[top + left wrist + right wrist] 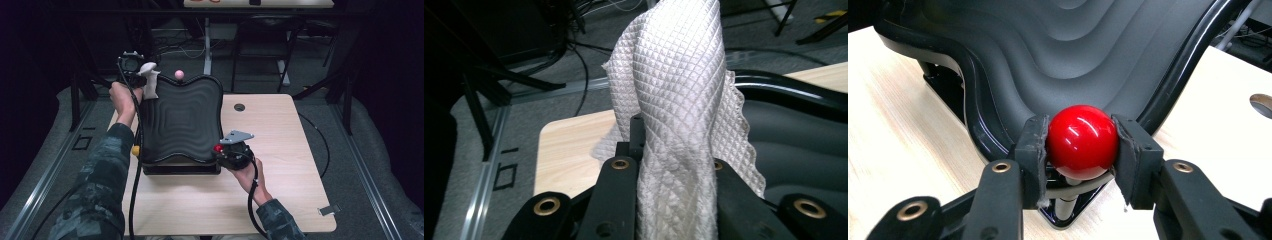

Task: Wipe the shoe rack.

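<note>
We see a white quilted cloth (674, 90) clamped in the left gripper (136, 70), the jaws closed tight on its lower end. In the left gripper view the cloth stands up out of the jaws as a twisted, bunched column, its long axis running straight away from the gripper along the jaw line, with a frilled edge hanging off to the right. In the high view the cloth (149, 80) sits at the far left corner of a black tray (181, 120), draping down from the gripper to the tray's rim; we cannot tell whether it touches the rim.

The tray has a wavy, stepped surface and a glossy rim, and it rests on a dark base on the wooden table (280, 190). Its long axis runs away from us, slightly tilted to the right at the far end. A pink ball (179, 74) stands at the far edge, just right of the cloth. A small yellow knob (135, 150) shows at the near left corner.

At the near right corner, the right gripper (227, 151) is closed on a red ball (1083, 141). In the right gripper view both pads press its sides, and the ball sits on a short stem at the tray's corner (1068, 200).

A round hole (239, 107) lies in the table, right of the tray.
</note>
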`<state>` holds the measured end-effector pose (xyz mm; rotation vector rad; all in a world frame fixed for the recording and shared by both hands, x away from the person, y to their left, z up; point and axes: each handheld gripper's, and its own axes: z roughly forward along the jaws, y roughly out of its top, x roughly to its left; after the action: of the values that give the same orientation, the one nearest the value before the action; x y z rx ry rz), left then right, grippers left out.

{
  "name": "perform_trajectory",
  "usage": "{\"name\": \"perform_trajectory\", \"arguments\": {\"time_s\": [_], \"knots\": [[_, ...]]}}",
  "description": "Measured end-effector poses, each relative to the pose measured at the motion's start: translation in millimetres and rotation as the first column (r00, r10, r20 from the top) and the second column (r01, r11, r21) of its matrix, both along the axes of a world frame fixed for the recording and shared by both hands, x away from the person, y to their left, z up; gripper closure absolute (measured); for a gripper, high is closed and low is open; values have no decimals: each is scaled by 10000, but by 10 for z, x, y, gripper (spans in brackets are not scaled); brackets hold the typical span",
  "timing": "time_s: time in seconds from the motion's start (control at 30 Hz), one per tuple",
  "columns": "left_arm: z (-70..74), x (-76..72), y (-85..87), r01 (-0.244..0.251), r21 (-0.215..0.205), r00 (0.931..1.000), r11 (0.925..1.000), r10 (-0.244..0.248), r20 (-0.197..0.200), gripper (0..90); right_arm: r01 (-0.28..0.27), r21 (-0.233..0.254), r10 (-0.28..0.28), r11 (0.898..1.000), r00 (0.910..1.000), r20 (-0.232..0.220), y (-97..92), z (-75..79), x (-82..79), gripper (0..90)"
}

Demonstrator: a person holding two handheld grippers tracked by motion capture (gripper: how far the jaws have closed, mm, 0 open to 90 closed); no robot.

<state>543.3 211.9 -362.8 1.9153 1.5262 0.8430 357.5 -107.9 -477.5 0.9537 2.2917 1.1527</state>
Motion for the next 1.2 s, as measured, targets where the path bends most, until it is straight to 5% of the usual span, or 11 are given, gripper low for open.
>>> {"name": "perform_trajectory", "arguments": {"time_s": [0.27, 0.37, 0.57, 0.63, 0.8, 0.9, 1.2], "knots": [[-18, -69, 127, 136, -626, 9986, 9979, -168, -510, 847, 24, 0, -24, 10000, 10000, -8, 3, 0, -1, 602], [-42, -114, 122, 299, -185, 9982, 9994, -308, -515, 848, 7, -12, -7, 10000, 10000, -2, 1, 1, 1, 602], [-84, -192, 185, 428, -604, 9969, 9973, -467, -639, 848, 25, -22, -25, 10000, 10000, -6, 4, 1, -2, 602], [-117, -238, 191, 545, -322, 9963, 9980, -565, -646, 847, 7, -26, -7, 10000, 10000, 7, 4, 1, -1, 602], [-146, -305, 223, 675, -690, 9946, 9953, -726, -737, 847, 8, -33, -8, 10000, 10000, 0, 3, 1, 0, 602], [-190, -368, 221, 820, -383, 9940, 9959, -845, -690, 847, 21, -43, -21, 10000, 10000, 0, 5, 2, -1, 602], [-334, -619, 304, 1244, -546, 9900, 9907, -1276, -608, 846, -16, -34, 16, 10000, 10000, -11, 3, 3, 2, 602]]}}
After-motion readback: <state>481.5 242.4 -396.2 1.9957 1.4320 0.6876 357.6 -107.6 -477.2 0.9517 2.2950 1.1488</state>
